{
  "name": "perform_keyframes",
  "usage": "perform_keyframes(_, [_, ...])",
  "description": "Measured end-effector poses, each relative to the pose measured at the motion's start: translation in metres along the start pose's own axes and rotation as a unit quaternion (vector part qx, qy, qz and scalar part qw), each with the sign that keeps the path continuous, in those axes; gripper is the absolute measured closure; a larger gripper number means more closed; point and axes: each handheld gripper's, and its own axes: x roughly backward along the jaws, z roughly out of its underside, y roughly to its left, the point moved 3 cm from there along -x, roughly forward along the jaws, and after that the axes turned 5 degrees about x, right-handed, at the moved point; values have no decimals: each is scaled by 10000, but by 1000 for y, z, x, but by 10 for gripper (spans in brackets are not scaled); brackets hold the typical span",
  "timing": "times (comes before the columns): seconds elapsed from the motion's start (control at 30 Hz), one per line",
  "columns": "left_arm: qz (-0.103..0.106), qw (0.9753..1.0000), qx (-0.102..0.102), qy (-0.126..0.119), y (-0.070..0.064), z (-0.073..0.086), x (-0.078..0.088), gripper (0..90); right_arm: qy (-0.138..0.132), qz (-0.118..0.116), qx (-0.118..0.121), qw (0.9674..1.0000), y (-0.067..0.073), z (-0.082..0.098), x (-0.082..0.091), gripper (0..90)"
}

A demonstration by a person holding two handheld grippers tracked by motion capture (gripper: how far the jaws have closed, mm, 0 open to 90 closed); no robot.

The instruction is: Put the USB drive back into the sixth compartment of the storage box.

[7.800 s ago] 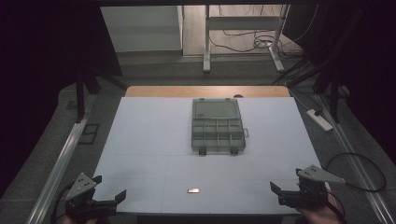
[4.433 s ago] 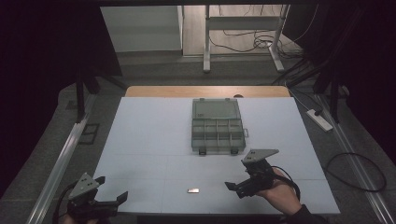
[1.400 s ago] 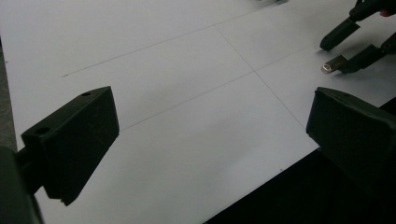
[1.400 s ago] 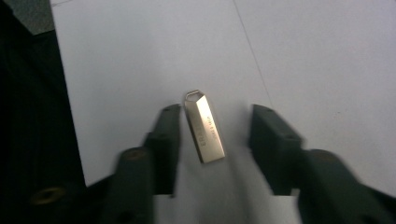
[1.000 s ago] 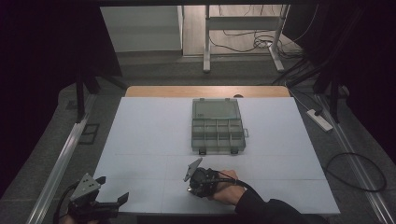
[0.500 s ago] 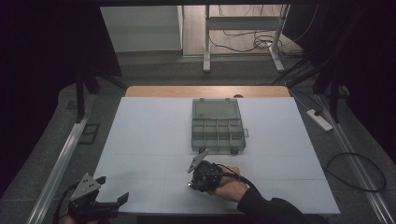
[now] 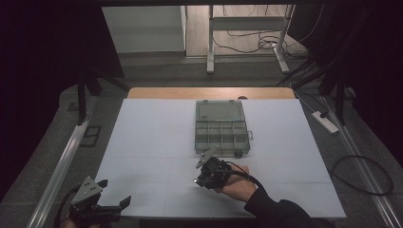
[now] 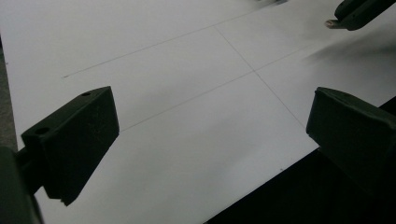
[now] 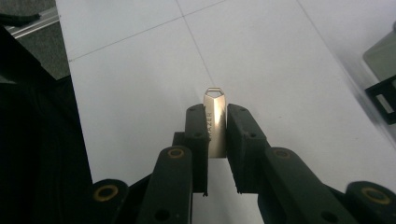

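In the high view, the right gripper sits at the centre of the frame, just below the compartment box, which lies upward from it on the white table sheet. The box is grey translucent plastic, its lid open toward the top of the frame and its bottom divided into small cells. The right hand is much the nearer to it; any placing would likely fall to that side. The left gripper rests at the lower left, well apart.

In the left gripper view, its matte black jaws stand spread wide over bare sheet, grasping nothing.

In the right gripper view, the jaws are clenched on a metal USB flash drive, smooth and silvery, its long axis running along the jaws, loop end pointing up the frame beyond the tips.
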Motion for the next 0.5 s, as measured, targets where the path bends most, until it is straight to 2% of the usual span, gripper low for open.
perform_keyframes(0.5, [12,10000,-4,7,0,0,0,24,-190,182,-193,9995,-12,1,12,789])
